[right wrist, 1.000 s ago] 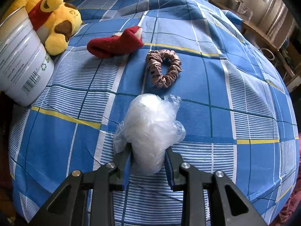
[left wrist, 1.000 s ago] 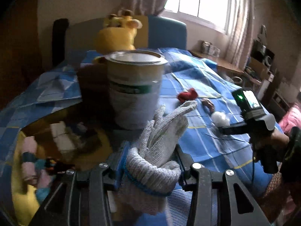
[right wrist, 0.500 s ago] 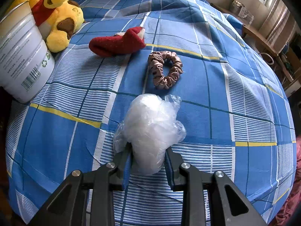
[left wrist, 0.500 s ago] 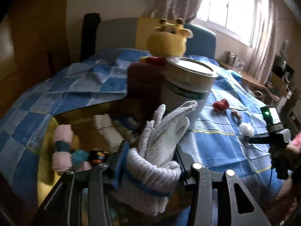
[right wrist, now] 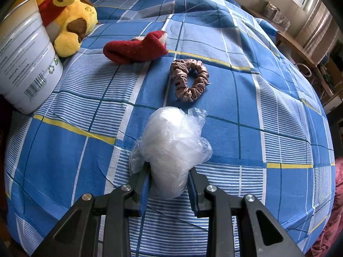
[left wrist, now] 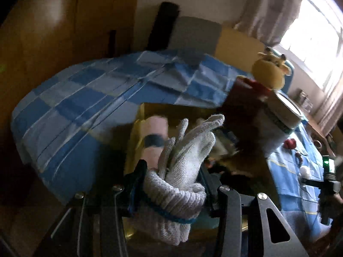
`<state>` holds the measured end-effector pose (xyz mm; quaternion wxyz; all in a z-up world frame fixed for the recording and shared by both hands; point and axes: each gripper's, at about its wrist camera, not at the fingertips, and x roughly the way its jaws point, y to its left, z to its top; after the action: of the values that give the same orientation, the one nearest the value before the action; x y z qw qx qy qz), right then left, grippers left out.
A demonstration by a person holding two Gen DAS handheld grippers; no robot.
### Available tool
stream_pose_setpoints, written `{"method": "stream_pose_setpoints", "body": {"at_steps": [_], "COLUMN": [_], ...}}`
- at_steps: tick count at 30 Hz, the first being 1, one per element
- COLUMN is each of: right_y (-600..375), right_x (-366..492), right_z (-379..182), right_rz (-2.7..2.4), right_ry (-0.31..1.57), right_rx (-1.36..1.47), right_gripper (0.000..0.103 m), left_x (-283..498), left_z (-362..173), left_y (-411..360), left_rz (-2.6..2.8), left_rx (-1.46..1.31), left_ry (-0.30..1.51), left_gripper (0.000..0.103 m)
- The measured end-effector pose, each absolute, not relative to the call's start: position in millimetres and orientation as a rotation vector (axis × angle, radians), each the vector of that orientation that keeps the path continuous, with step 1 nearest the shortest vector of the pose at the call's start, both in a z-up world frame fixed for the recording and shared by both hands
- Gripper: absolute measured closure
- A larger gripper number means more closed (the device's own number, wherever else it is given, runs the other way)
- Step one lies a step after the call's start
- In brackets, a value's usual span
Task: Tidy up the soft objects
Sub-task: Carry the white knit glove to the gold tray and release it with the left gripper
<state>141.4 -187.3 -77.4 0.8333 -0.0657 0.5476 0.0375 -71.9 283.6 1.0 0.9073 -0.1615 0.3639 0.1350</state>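
Note:
My left gripper [left wrist: 171, 184] is shut on white knit gloves [left wrist: 184, 167] and holds them over a yellow bin [left wrist: 137, 132] that has a pink rolled cloth [left wrist: 155, 137] and other soft items inside. My right gripper [right wrist: 169, 180] is shut on a clear plastic bag bundle [right wrist: 171, 141] just above the blue plaid bed [right wrist: 268, 98]. On the bed ahead of it lie a pink-brown scrunchie [right wrist: 189, 80] and a red sock [right wrist: 135, 47]. A yellow plush bear [right wrist: 66, 19] lies at the far left; it also shows in the left wrist view [left wrist: 270, 70].
A large white tin can [right wrist: 23, 64] stands on the bed's left edge next to the bear, also in the left wrist view [left wrist: 280, 120]. A dark red box [left wrist: 242, 107] stands by the bin. A wooden wardrobe [left wrist: 53, 32] is on the left, a window and shelves on the right.
My left gripper has swung left with the gloves, from facing the tin can to over the yellow bin. My right gripper holds the plastic bundle and has edged slightly forward.

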Motion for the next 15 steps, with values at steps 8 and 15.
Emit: {"method": "stream_pose_setpoints", "body": {"at_steps": [8,15], "right_y": [-186.5,-185.6], "right_x": [141.3,141.5], "right_z": [-77.2,-77.3], "right_rz": [0.077,0.074], "right_ry": [1.159,1.159], "right_rx": [-0.146,-0.147], "right_gripper": [0.073,0.074], "left_x": [-63.7,-55.5], "left_z": [-35.6,-39.5], "left_y": [276.8,270.7], "left_rz": [0.272,0.299], "left_rx": [-0.363,-0.278], "left_ry": [0.839,0.825], "left_gripper": [0.055,0.03]}}
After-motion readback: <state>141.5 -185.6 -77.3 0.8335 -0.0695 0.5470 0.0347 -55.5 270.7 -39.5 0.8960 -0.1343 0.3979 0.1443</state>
